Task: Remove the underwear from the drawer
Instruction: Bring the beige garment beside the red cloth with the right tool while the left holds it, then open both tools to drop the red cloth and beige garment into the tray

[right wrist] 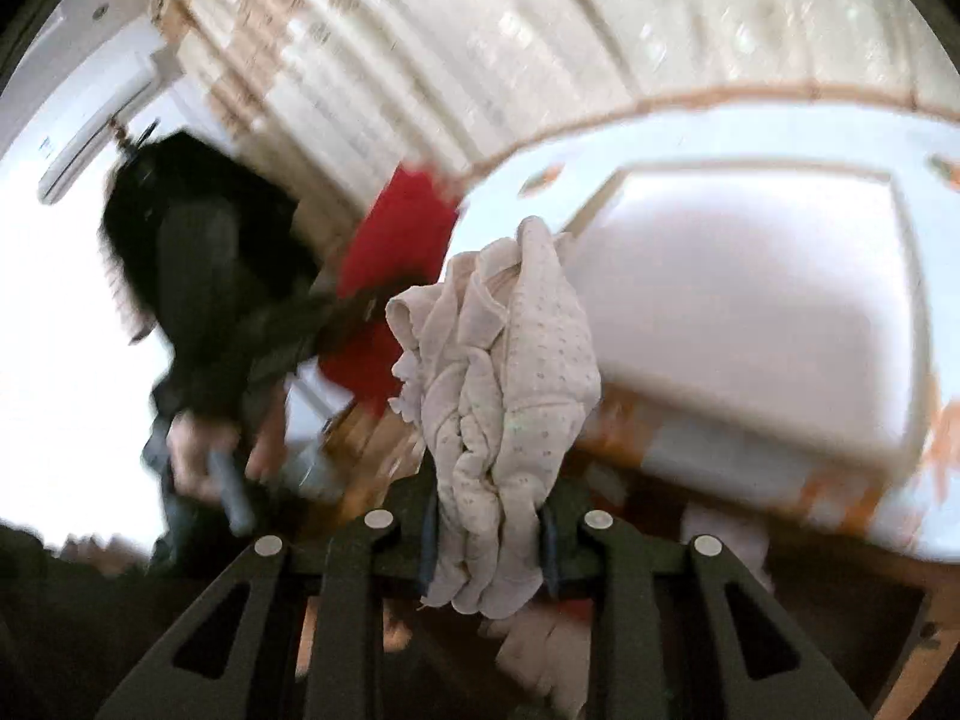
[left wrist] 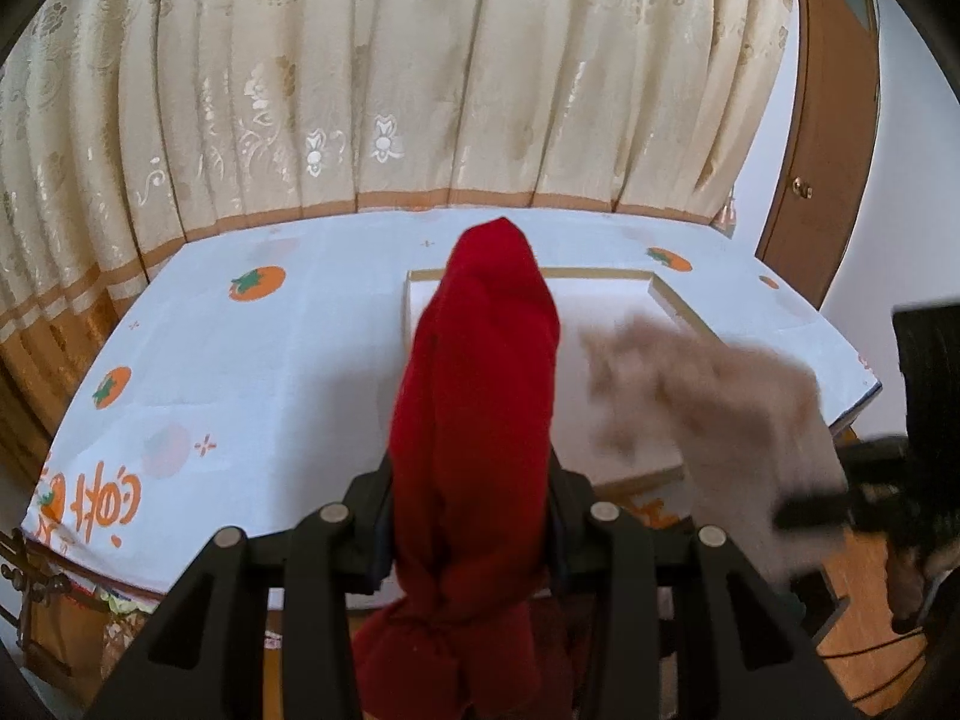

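left fingers (left wrist: pixel 474 516) clamp red underwear (left wrist: pixel 480 372) | right fingers (right wrist: pixel 486 534) clamp beige underwear (right wrist: pixel 504 360)

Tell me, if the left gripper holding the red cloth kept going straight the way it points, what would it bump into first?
Probably the shallow white tray on the persimmon-print tablecloth, straight ahead of the left gripper and its red underwear. Depth is hard to judge through the fisheye.

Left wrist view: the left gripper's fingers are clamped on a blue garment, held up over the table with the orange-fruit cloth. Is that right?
Not quite. In the left wrist view the garment clamped in the left gripper is red, not blue. The rest stands: it is held up over the table with the orange-fruit cloth.
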`<state>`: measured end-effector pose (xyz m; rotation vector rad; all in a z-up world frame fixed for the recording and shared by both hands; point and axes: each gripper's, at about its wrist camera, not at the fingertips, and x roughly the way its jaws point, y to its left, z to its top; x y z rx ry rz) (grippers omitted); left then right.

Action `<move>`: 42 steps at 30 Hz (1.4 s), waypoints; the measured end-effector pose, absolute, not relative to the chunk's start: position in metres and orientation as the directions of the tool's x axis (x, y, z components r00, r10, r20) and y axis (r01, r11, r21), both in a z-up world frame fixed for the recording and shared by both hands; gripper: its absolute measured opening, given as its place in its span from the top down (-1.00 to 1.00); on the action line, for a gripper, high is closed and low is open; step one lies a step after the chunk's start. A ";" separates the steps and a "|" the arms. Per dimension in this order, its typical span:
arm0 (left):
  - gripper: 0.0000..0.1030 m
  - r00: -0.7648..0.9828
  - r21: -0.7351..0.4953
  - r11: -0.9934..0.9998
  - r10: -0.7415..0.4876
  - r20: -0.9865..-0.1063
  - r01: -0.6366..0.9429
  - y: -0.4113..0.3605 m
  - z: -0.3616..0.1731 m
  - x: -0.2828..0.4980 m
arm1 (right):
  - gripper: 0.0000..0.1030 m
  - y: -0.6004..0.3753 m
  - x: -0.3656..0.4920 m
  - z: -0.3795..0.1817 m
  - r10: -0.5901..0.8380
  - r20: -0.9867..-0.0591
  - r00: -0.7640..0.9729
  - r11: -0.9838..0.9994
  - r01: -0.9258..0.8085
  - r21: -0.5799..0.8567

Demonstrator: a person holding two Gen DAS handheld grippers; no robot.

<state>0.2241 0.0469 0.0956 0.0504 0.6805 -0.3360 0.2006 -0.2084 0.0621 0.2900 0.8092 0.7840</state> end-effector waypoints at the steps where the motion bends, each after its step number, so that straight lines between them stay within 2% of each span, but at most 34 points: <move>1: 0.27 0.726 -0.064 0.946 -0.287 -0.624 0.319 0.046 0.096 0.229 | 0.45 -0.210 0.211 0.065 0.706 -0.530 0.470 0.708 -0.496 0.503; 6: 0.27 0.728 -0.060 0.951 -0.271 -0.630 0.303 0.036 0.096 0.265 | 0.45 -0.204 0.273 0.070 0.595 -0.544 0.592 0.803 -0.406 0.436; 9: 0.27 0.720 -0.047 0.949 -0.268 -0.640 0.311 0.024 0.093 0.299 | 0.45 -0.215 0.309 0.074 0.569 -0.558 0.604 0.818 -0.347 0.459; 18: 0.27 0.651 -0.064 0.955 -0.245 -0.718 0.289 0.002 0.067 0.383 | 0.45 -0.198 0.399 0.050 0.502 -0.623 0.600 0.856 -0.245 0.454; 25: 0.26 0.599 -0.032 0.963 -0.193 -0.777 0.269 -0.010 0.044 0.422 | 0.44 -0.194 0.429 0.021 0.526 -0.658 0.538 0.837 -0.194 0.511; 28: 0.15 0.596 0.027 0.964 -0.141 -0.791 0.264 -0.017 0.035 0.427 | 0.36 -0.192 0.435 0.019 0.543 -0.649 0.532 0.825 -0.194 0.531; 29: 0.02 0.598 0.049 0.965 -0.120 -0.792 0.259 -0.020 0.033 0.429 | 0.35 -0.194 0.435 0.017 0.553 -0.642 0.532 0.815 -0.183 0.550; 31: -0.07 0.599 0.064 0.967 -0.101 -0.794 0.247 -0.020 0.034 0.431 | -0.08 -0.199 0.437 0.011 0.582 -0.628 0.516 0.787 -0.166 0.594; 32: -0.12 0.597 0.061 0.967 -0.102 -0.796 0.247 -0.020 0.035 0.431 | -0.18 -0.202 0.439 0.008 0.579 -0.637 0.508 0.786 -0.140 0.603; 34: -0.22 0.606 0.063 0.968 -0.101 -0.789 0.244 -0.022 0.043 0.426 | -0.20 -0.209 0.434 0.006 0.601 -0.615 0.510 0.760 -0.128 0.637; 36: -0.50 0.635 0.096 0.968 -0.075 -0.769 0.230 -0.023 0.051 0.420 | -0.20 -0.212 0.427 0.012 0.608 -0.600 0.519 0.754 -0.141 0.642; 37: -0.56 0.668 0.132 0.967 -0.048 -0.742 0.216 -0.025 0.059 0.412 | -0.20 -0.214 0.421 0.016 0.609 -0.588 0.532 0.751 -0.151 0.642; 39: -0.82 0.709 0.172 0.965 -0.021 -0.705 0.200 -0.027 0.069 0.401 | -0.20 -0.217 0.408 0.027 0.616 -0.561 0.553 0.744 -0.174 0.645; 42: -0.90 0.755 0.209 0.963 0.010 -0.656 0.168 -0.027 0.083 0.381 | -0.20 -0.219 0.389 0.040 0.601 -0.546 0.584 0.757 -0.196 0.623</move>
